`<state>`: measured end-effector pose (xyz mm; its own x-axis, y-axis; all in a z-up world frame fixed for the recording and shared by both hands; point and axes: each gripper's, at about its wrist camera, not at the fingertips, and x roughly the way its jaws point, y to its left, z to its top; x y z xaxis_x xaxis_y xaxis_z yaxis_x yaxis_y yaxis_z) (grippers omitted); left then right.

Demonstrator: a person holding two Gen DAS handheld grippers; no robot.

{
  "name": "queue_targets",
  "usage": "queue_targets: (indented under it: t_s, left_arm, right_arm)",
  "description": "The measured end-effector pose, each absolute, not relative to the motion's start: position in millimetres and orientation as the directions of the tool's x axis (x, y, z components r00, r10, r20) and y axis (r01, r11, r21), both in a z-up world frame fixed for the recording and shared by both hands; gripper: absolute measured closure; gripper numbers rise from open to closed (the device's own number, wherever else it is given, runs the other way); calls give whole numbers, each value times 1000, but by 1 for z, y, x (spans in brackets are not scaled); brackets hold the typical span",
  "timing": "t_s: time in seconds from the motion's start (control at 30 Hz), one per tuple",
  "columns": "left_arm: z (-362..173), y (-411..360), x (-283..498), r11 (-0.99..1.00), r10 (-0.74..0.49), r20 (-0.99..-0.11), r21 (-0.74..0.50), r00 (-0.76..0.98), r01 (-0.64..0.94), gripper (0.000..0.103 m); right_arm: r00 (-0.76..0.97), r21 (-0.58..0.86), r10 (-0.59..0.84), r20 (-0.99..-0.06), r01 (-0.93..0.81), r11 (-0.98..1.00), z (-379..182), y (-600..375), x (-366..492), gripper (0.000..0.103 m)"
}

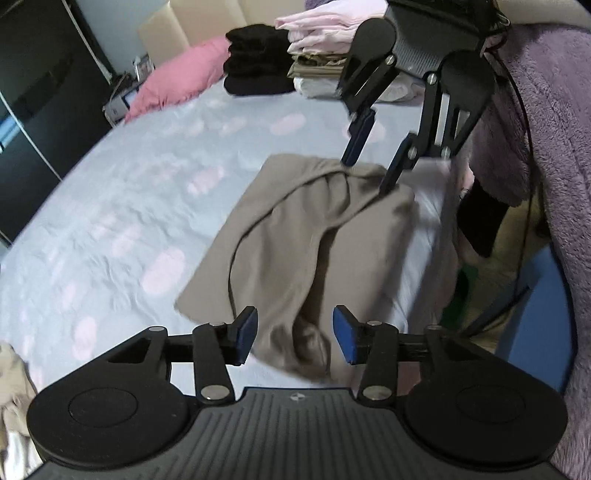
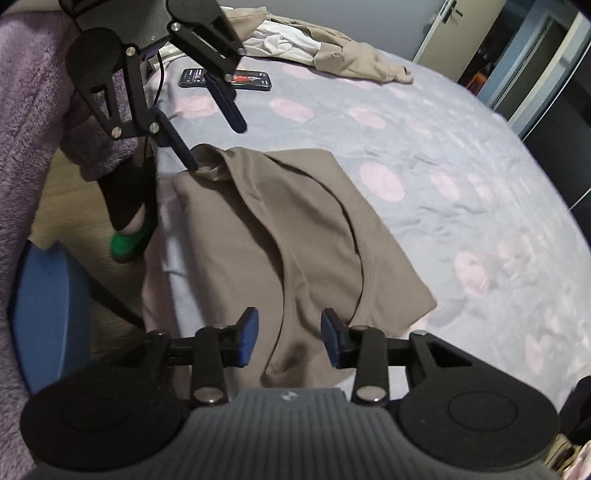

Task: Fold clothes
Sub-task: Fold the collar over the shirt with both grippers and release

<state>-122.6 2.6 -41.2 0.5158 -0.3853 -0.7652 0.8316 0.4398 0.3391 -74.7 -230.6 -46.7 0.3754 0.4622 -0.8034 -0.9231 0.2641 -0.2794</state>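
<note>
Taupe T-shirt, partly folded, lies on the pale blue bedspread near the edge of the bed, one layer turned over so that a curved seam runs across it. Both grippers stand at its opposite ends, which suits a fold made by carrying two corners over together. The left gripper has its blue pads parted with cloth showing in the gap but not pinched; the right gripper is likewise about half open, holding nothing, its pads either side of a fabric ridge. Judging by the loose cloth, the fold has been laid down and let go, and the shirt probably needs one more fold or a smoothing.

Further off, finished stacks sit toward the head of the bed: black folded clothes and pink folded clothes, beside a pink pillow. An unfolded beige garment and a phone lie at the other end.
</note>
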Motion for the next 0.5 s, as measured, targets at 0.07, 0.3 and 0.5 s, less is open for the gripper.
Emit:
queue_targets:
  t_s: [0.07, 0.3, 0.5]
  left_arm:
    - [-49, -7, -120, 454, -340, -761, 382, 553, 805, 61]
    - [-86, -31, -118, 338, -263, -759, 506, 596, 793, 76]
    - [-82, -23, -116, 344, -267, -766, 491, 585, 800, 99]
  right_arm:
    - [398, -301, 447, -801, -914, 273, -51, -226, -75, 64]
    - [461, -393, 363, -810, -885, 248, -88, -201, -76, 65]
    - [462, -383, 334, -822, -881, 277, -81, -207, -69, 93]
